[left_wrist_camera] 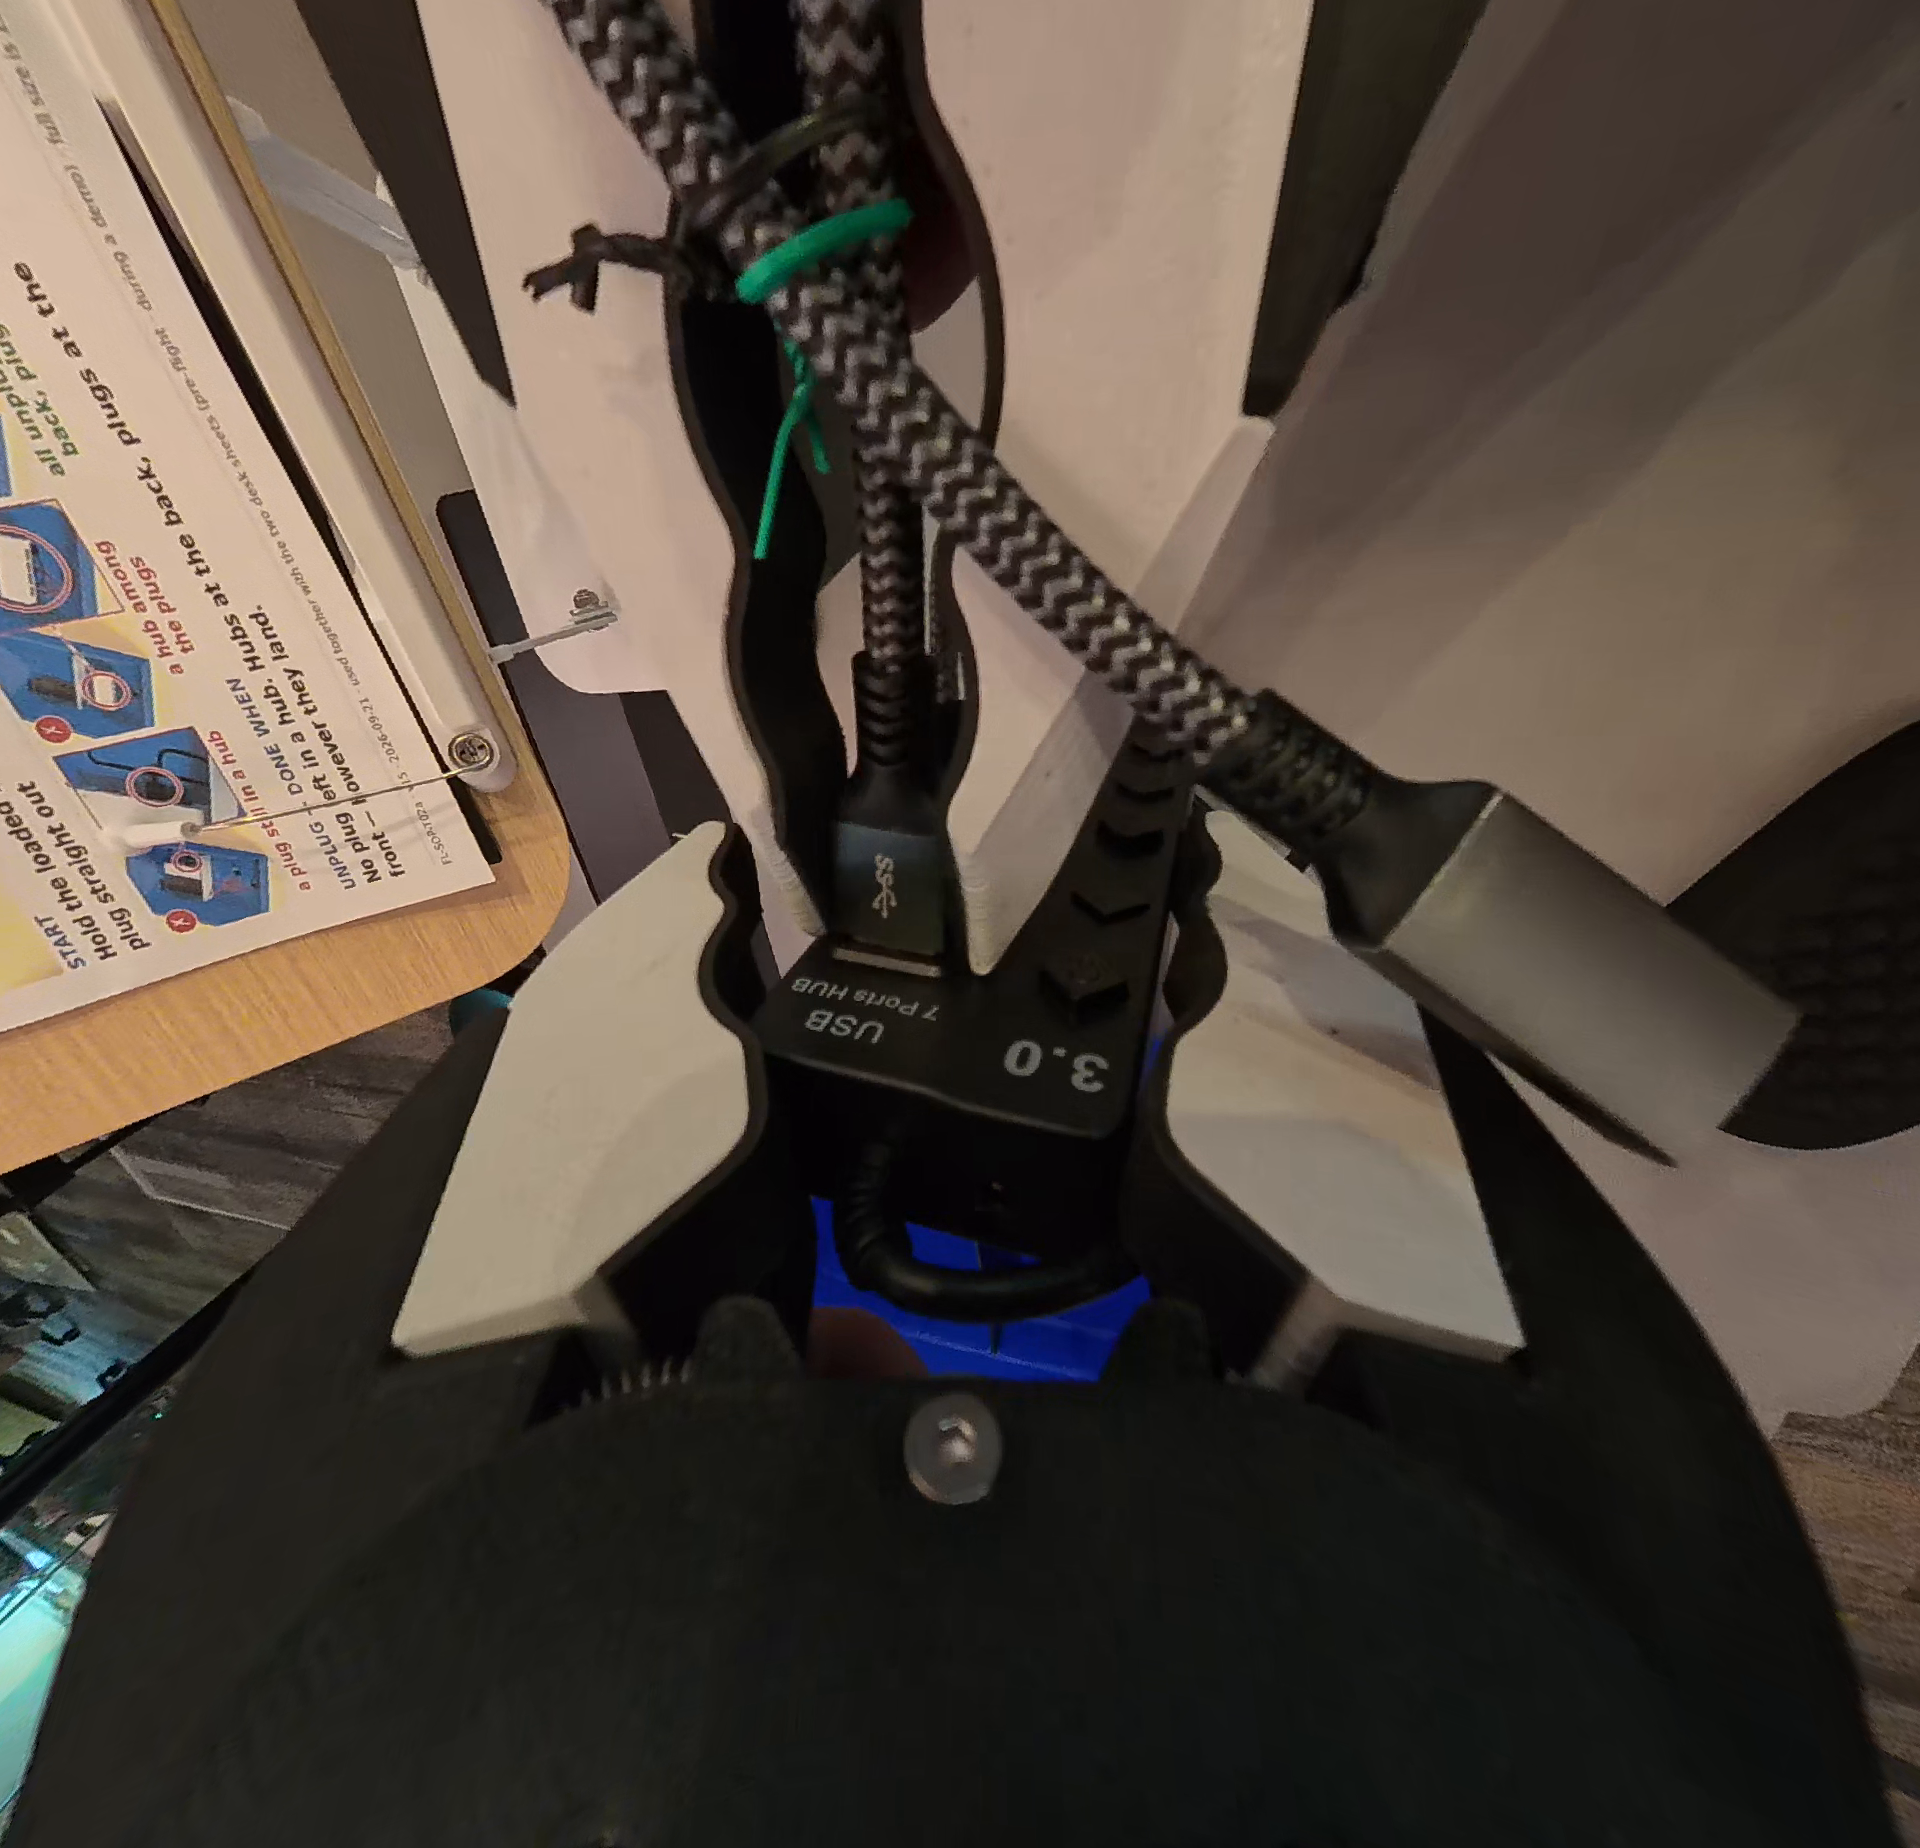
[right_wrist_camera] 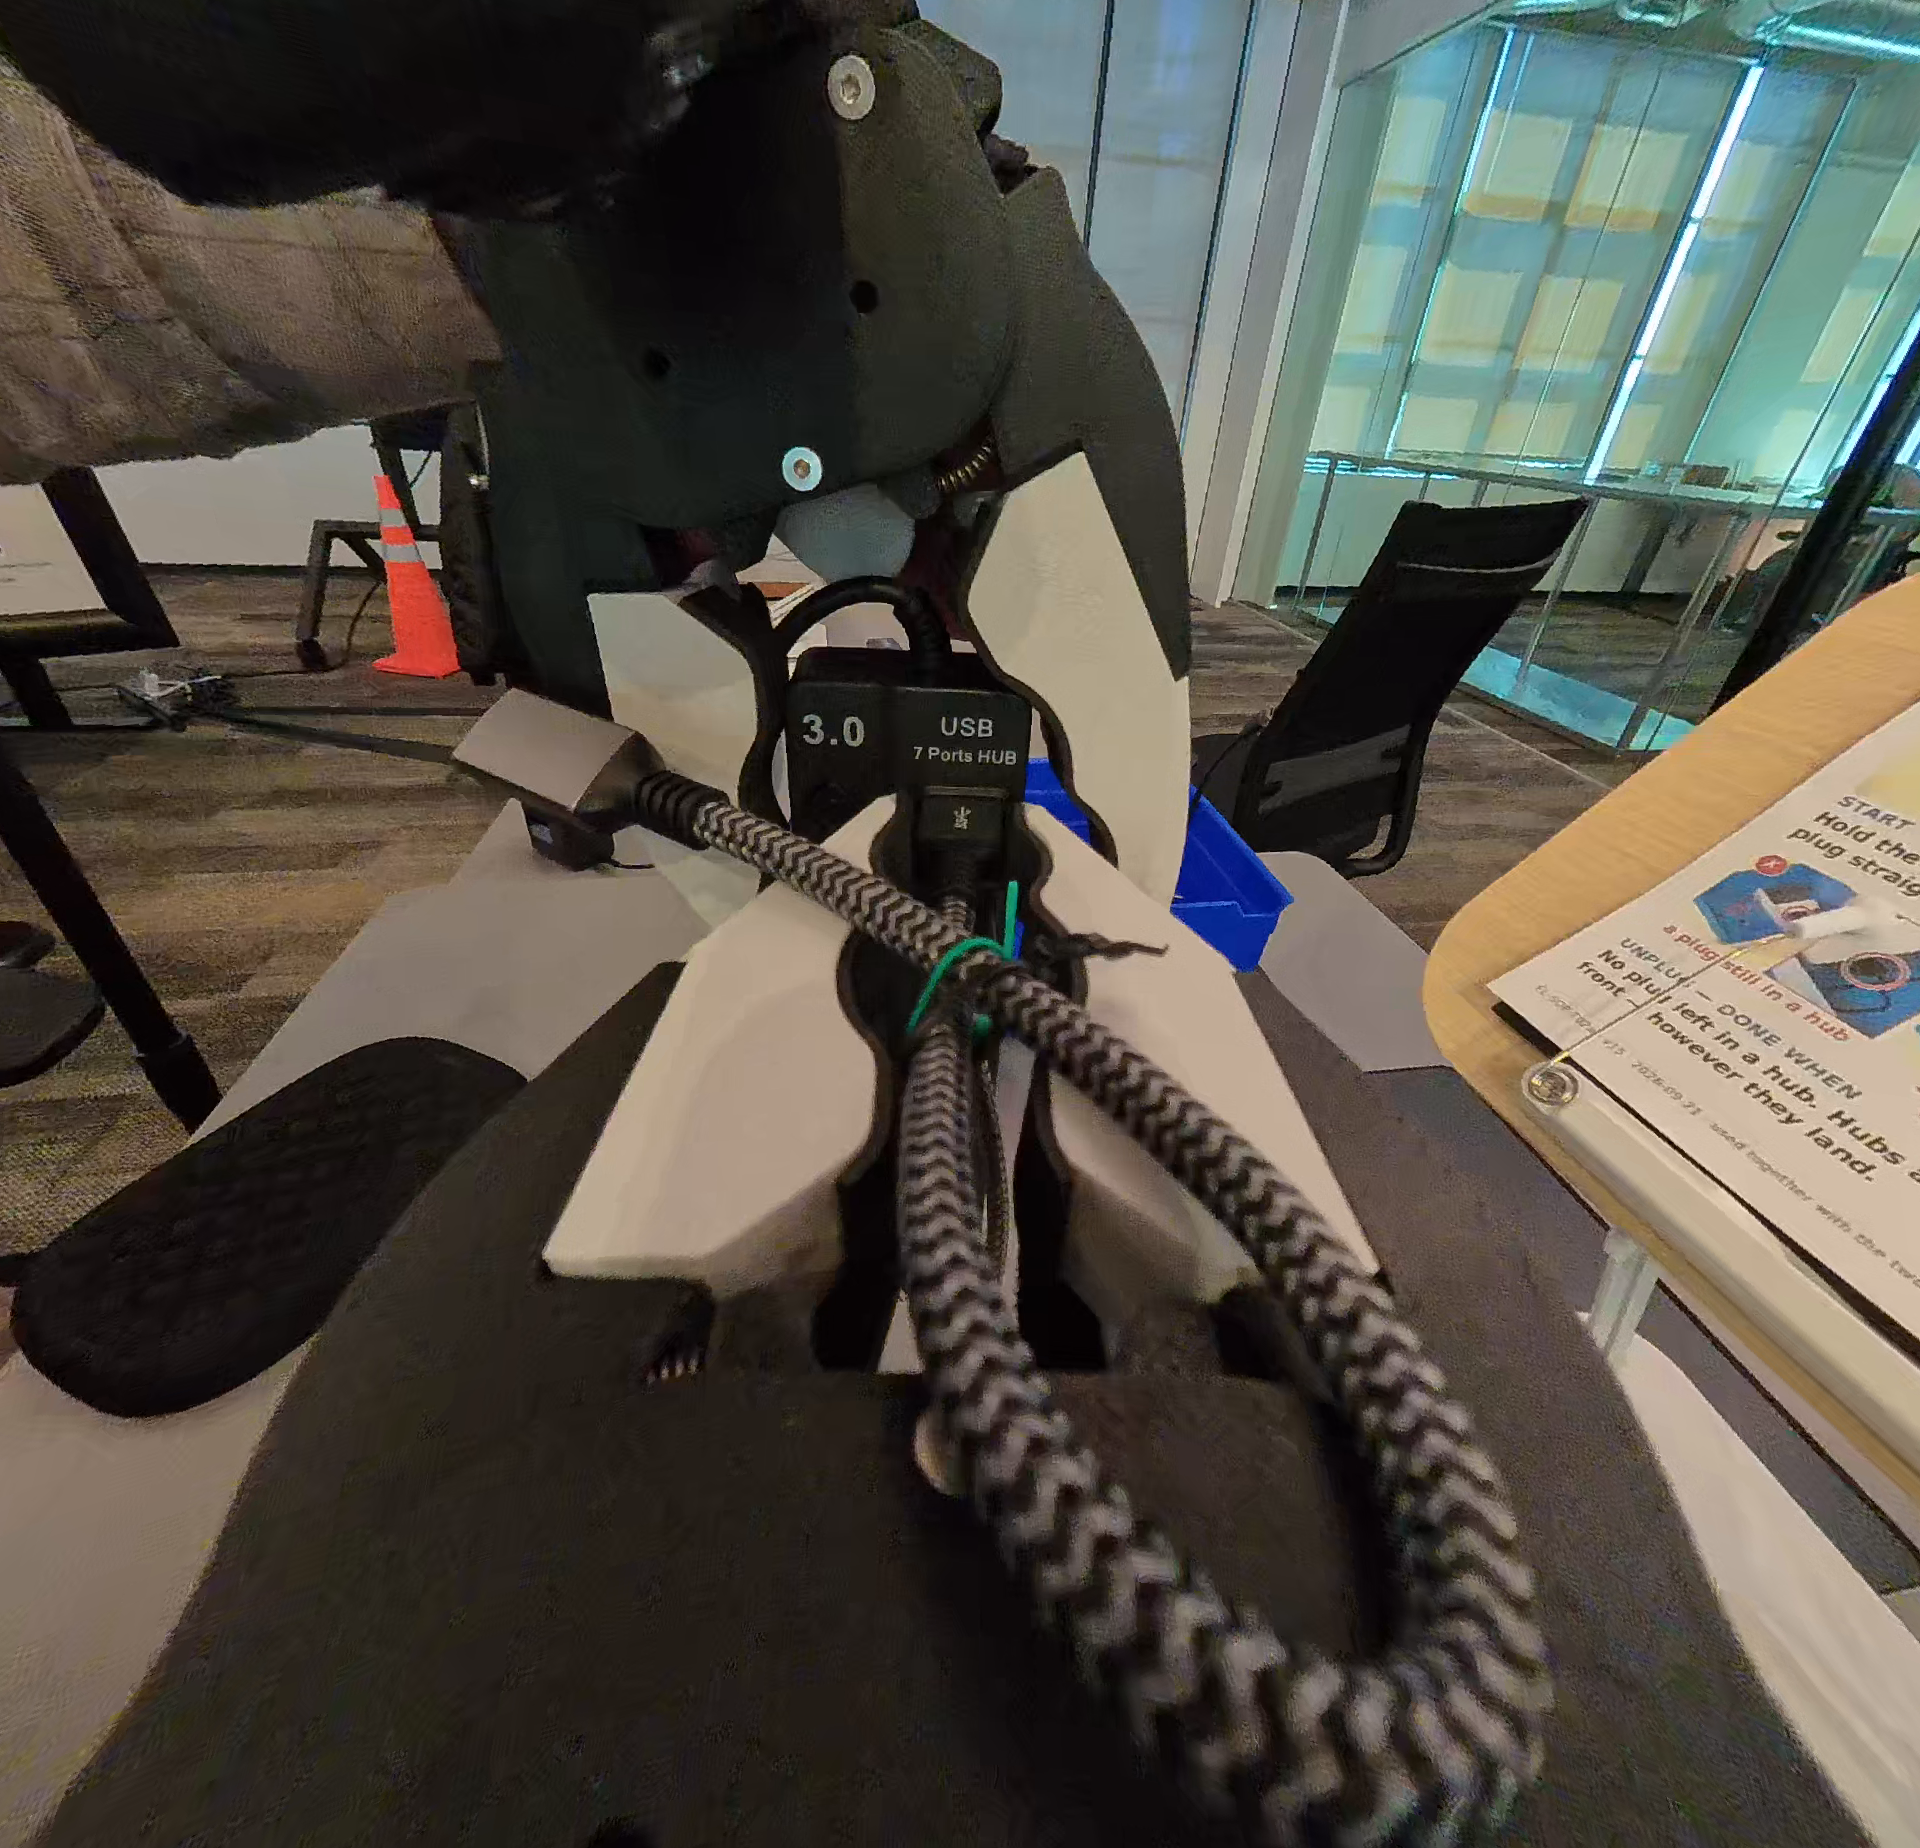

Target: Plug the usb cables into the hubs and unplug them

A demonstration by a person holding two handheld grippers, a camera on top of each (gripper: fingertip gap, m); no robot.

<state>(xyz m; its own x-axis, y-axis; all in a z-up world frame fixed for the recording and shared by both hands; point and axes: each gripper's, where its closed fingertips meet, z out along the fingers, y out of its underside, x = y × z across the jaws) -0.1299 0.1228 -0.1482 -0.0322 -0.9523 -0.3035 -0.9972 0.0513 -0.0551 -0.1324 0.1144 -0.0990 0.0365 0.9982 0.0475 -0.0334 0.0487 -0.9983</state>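
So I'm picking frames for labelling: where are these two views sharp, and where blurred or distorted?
Left wrist view: black hub and seated plug sharp; the silver hub and frame edges smear, and wide-angle bending warps the instruction sheet. Right wrist view: hub face crisp; the braided cable close to the lens is soft, and the windows glow teal.

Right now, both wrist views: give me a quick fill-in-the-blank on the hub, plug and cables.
1. The left gripper is shut on the black ____.
2. The right gripper is shut on the black USB plug, which sits ____ the hub's port.
3. A ____ zip tie bundles the braided cables.
4. The loose silver plug is ____.

Missing: USB hub; in; green; unplugged
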